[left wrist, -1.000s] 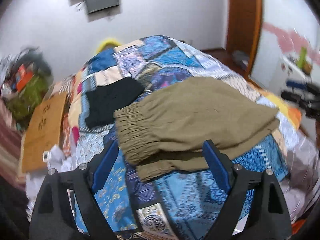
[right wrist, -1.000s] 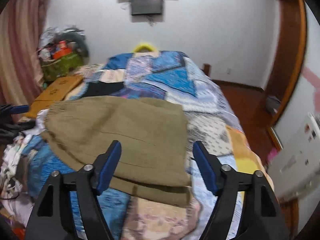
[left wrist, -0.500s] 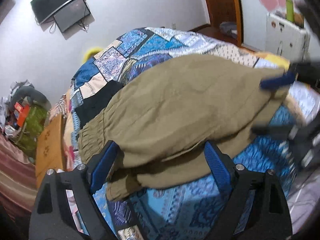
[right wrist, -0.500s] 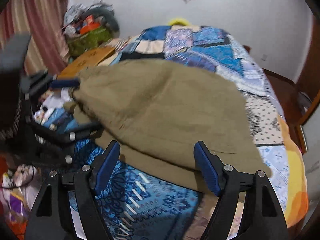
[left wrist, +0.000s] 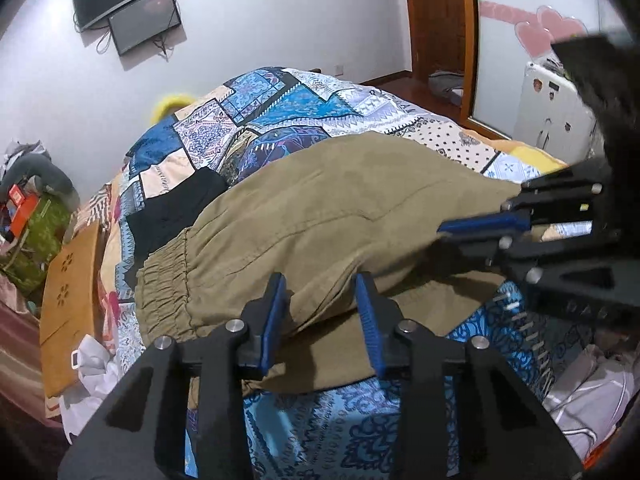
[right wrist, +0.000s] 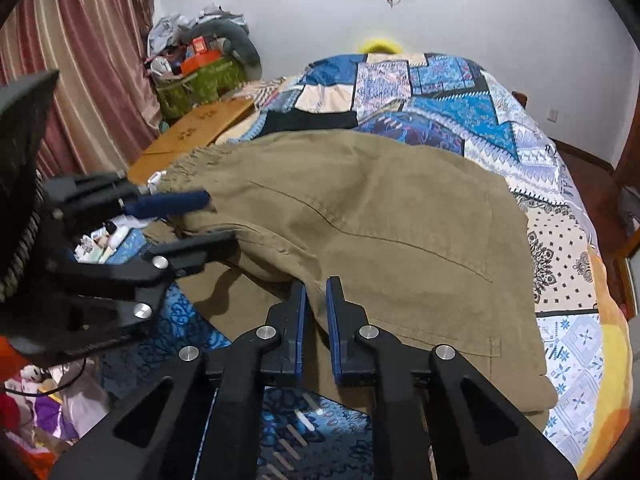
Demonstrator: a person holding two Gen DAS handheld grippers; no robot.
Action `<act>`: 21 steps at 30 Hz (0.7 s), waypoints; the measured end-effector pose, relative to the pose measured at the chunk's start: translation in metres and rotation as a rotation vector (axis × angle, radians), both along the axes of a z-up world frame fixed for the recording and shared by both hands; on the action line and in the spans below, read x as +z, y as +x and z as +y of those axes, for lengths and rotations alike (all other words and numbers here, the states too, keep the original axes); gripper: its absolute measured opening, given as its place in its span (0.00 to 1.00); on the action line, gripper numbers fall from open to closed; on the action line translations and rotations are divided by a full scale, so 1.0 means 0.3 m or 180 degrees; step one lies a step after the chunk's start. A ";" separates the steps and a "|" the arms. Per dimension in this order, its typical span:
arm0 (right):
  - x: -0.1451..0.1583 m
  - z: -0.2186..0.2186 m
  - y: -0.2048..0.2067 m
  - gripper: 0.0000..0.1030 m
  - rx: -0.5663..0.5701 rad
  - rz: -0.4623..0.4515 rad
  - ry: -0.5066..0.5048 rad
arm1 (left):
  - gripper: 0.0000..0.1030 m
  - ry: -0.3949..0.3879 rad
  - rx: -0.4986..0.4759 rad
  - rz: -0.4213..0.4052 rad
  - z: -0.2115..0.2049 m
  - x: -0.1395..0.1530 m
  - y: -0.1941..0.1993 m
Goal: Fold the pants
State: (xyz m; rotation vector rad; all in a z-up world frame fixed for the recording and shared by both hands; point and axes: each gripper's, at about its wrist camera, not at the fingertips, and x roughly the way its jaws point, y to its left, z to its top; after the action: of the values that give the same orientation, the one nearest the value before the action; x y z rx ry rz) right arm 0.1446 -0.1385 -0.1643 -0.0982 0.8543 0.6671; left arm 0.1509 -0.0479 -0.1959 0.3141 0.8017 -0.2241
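Olive-brown pants [left wrist: 328, 208] lie folded lengthwise across a patchwork bedspread [left wrist: 280, 100], elastic waistband [left wrist: 168, 280] to the left. My left gripper [left wrist: 320, 300] has its jaws half closed around the near folded edge by the waistband; cloth lies between them. My right gripper [right wrist: 316, 300] has its jaws nearly together, pinched on the near edge of the pants [right wrist: 380, 220] toward the leg end. Each gripper shows in the other's view: the right one [left wrist: 480, 228] and the left one [right wrist: 192, 220].
A black garment [left wrist: 168, 208] lies on the bed beyond the waistband. A wooden board [left wrist: 68, 304] and cluttered bags [right wrist: 200, 68] stand left of the bed. A white cabinet [left wrist: 552, 104] and a wooden door frame [left wrist: 436, 20] are to the right. A TV [left wrist: 128, 4] hangs on the far wall.
Both grippers moved in from the open stance to the near edge of the pants and closed, the right one almost fully, the left one partway. The near edge is lifted slightly.
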 end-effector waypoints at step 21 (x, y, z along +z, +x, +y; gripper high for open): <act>0.005 -0.030 -0.075 0.09 0.0102 0.0114 0.0095 | 0.14 -0.0192 0.0000 0.0306 0.023 -0.015 -0.075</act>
State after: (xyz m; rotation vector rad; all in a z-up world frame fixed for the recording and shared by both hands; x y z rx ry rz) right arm 0.1220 -0.1474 -0.1628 -0.0732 0.8785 0.7133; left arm 0.1284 -0.0410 -0.2005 0.2479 0.8882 -0.2645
